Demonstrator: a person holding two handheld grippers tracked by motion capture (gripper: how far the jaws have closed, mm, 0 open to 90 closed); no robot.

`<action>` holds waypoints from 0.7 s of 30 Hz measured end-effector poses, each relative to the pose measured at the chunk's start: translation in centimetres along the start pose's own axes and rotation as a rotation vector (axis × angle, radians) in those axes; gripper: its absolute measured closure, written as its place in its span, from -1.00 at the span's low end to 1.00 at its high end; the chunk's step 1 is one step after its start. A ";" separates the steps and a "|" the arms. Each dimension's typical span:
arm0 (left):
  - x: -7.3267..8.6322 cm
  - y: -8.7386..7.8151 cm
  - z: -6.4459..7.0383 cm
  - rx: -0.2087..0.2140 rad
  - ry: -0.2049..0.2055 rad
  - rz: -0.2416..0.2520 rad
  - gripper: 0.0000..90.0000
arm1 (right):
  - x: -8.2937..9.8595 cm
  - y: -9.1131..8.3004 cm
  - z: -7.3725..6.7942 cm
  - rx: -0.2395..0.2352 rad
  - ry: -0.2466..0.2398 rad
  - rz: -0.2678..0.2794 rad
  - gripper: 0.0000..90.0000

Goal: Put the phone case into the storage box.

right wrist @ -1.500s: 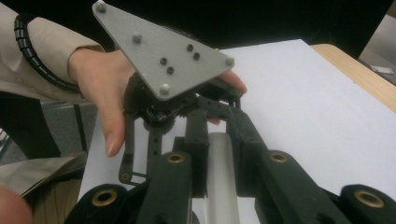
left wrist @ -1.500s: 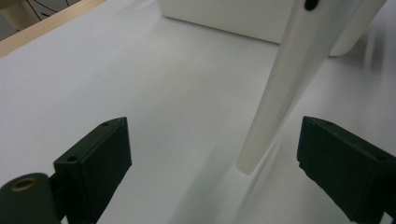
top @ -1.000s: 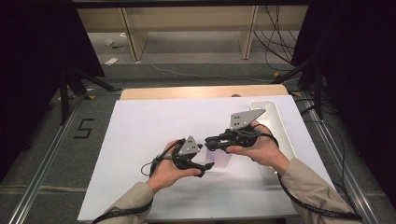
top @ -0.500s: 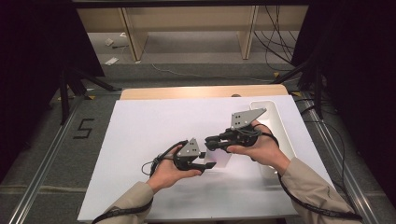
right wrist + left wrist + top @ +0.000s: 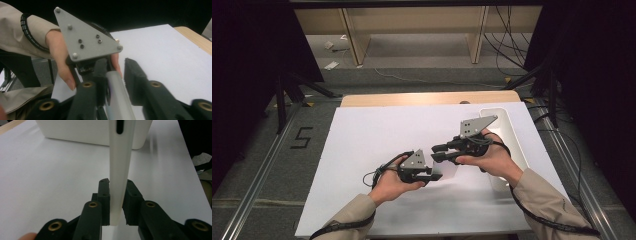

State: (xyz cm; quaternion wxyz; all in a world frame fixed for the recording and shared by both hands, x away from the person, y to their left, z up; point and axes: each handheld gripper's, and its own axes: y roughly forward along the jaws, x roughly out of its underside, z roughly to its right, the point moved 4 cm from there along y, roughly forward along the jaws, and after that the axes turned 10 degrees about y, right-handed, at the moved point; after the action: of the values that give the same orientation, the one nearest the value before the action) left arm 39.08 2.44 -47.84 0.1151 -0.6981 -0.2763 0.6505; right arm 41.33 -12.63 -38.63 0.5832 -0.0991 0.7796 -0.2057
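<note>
A thin white plastic piece (image 5: pixel 120 157) with a dark slot near its far end stands edge-on between the jaws of my left gripper (image 5: pixel 117 182), which is shut on its near end. In the high view the left gripper (image 5: pixel 438 176) holds this piece (image 5: pixel 449 169) just above the white table top. My right gripper (image 5: pixel 435 152) faces it from the right. In the right gripper view its jaws (image 5: pixel 115 63) stand open around the piece (image 5: pixel 117 95): the left pad touches it and the right pad is clear of it. The left gripper's grey plate (image 5: pixel 85 40) sits right behind.
A long white bin (image 5: pixel 512 130) lies along the right edge of the white board (image 5: pixel 377 135), close behind the right hand; the left gripper view shows its wall (image 5: pixel 75 132) ahead. A wooden strip (image 5: pixel 422 98) borders the far side. Cables trail from both wrists.
The left gripper has risen very slightly with the white piece. The right hand has barely moved.
</note>
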 end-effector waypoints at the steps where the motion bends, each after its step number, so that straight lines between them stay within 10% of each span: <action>1: 0.0 0.0 0.0 -0.001 -0.001 -0.003 0.78 | 0.0 0.0 0.1 0.003 -0.002 0.002 0.42; 11: -0.4 -0.4 -0.1 -0.053 -0.028 -0.022 0.79 | 0.0 0.0 1.1 0.088 0.031 0.078 -0.39; 21: -0.6 -1.1 -0.8 -0.162 -0.100 -0.036 0.79 | -0.1 -0.4 1.9 0.145 0.067 0.141 -0.52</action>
State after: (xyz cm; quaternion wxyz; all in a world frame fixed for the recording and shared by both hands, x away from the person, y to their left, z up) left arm 39.63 3.18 -46.71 0.0560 -0.6667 -0.3458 0.6579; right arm 43.07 -13.34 -38.85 0.5756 0.0052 0.7866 -0.2232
